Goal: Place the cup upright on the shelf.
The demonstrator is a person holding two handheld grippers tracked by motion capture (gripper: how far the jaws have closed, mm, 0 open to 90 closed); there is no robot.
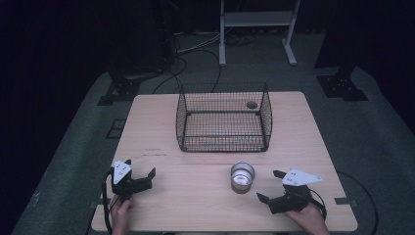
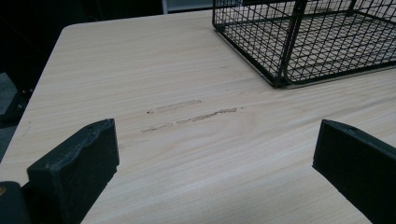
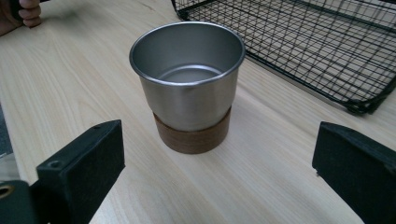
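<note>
dark lab; floor cables (image 1: 195,49), rig stands (image 1: 342,85)

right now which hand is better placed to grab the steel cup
Right. The right gripper sits just beside the steel cup, open and aimed at it, cup centred ahead of its fingers. The left gripper is farther off, facing bare table.

The cup (image 1: 242,176) stands on the table (image 1: 195,196), before the wire basket (image 1: 223,120).

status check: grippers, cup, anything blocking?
Right gripper open, aimed at steel cup, not touching. Left gripper open, nothing between jaws. Cup upright on table, in front of wire basket. Path clear.
</note>
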